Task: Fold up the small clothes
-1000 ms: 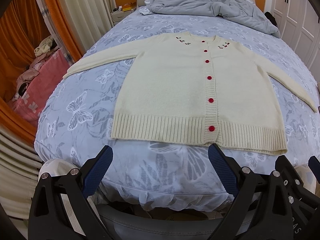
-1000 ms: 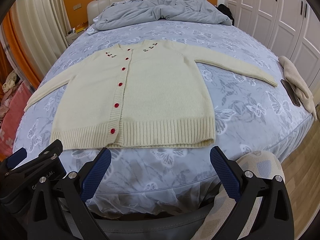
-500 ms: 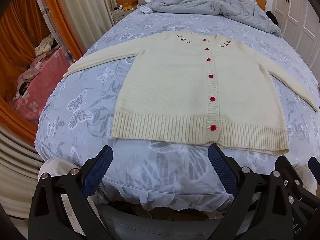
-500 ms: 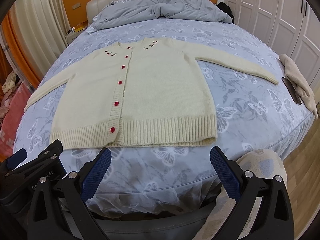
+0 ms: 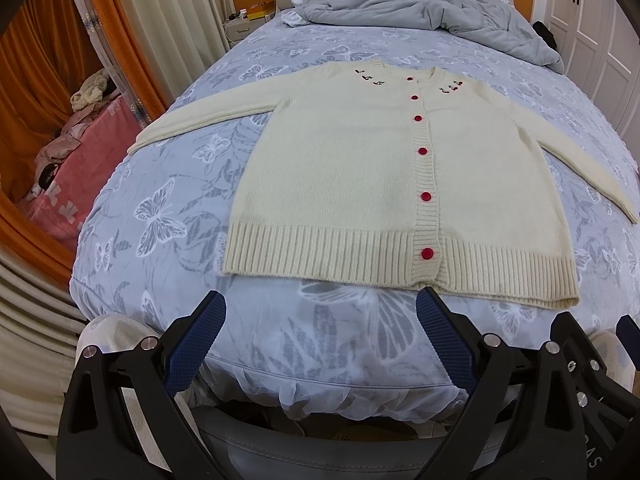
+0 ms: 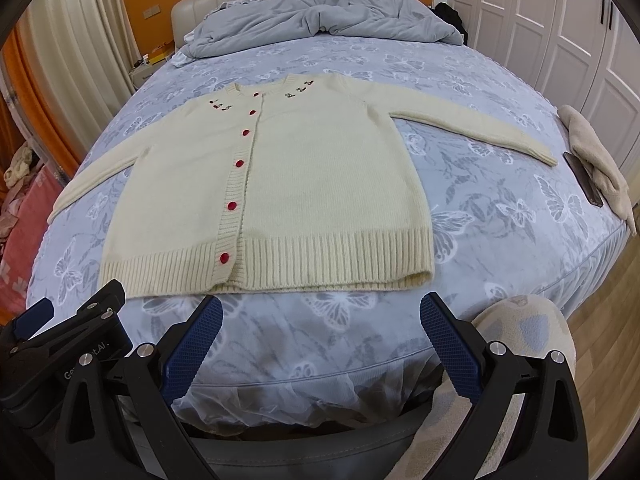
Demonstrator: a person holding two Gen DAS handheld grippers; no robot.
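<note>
A cream knit cardigan [image 5: 360, 184] with red buttons lies flat and face up on the bed, both sleeves spread out to the sides. It also shows in the right wrist view [image 6: 304, 192]. My left gripper [image 5: 320, 312] is open and empty, just short of the ribbed hem. My right gripper [image 6: 320, 316] is open and empty, also just short of the hem. The left gripper's body [image 6: 72, 344] shows at the lower left of the right wrist view.
The bed [image 5: 168, 216] has a blue butterfly sheet. A grey duvet [image 5: 420, 4] is bunched at the headboard. A beige cloth [image 6: 596, 160] and a dark phone [image 6: 582, 178] lie at the bed's right edge. Pink bedding [image 5: 68, 168] lies left of the bed. White wardrobes [image 6: 592, 24] stand at the right.
Both grippers have moved slightly forward toward the cardigan's hem. The cardigan has not moved.
</note>
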